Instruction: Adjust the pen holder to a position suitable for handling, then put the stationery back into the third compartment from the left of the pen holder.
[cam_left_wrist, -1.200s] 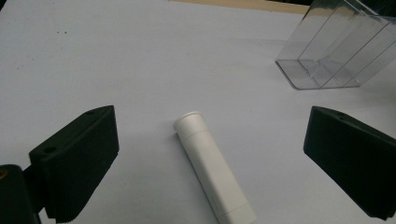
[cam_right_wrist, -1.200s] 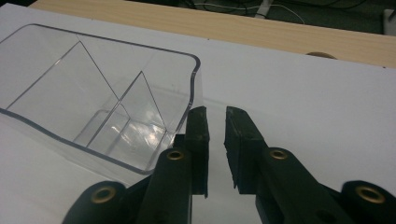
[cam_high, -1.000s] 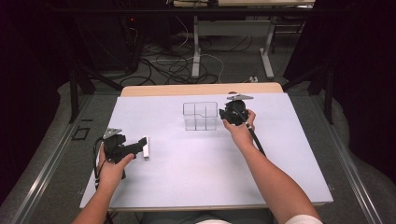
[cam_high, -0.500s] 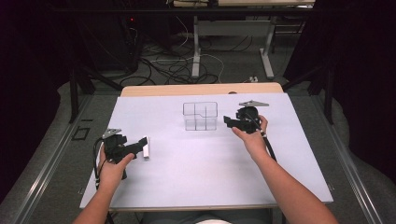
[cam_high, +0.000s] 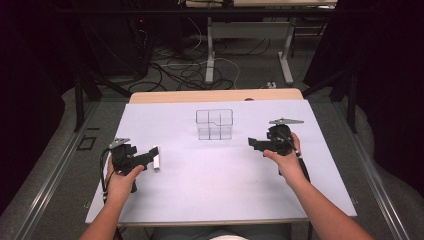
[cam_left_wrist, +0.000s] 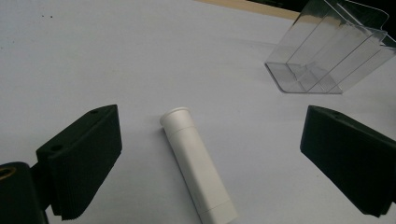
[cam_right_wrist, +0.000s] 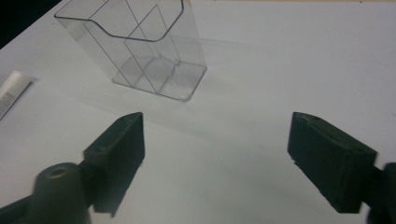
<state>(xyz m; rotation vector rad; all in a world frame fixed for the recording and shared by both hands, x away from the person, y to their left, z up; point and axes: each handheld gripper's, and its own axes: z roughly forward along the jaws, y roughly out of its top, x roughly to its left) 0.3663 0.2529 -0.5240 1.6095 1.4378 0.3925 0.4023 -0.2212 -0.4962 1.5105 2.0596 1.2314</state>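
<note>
White plastic tube (cam_left_wrist: 196, 164), cylindrical with a flanged cap, lies flat on the pale worktop (cam_high: 210, 200) toward its left edge, between the wide-apart jaws of the left hand-held gripper (cam_left_wrist: 210, 158) without touching either pad. Clear plastic organiser (cam_high: 214, 124), divided into compartments, stands upright near the middle of the far edge, well apart from the tube. Right hand-held gripper (cam_high: 256, 144), just right of the organiser, has just been opening its jaws; they stand apart with nothing between them. Risks, as judged: the tube lies oblique to the left jaws, so closing on it could roll or swivel it out of the grip instead of seizing it. The light organiser could tip or slide if the tube strikes its wall or a divider on entry.
</note>
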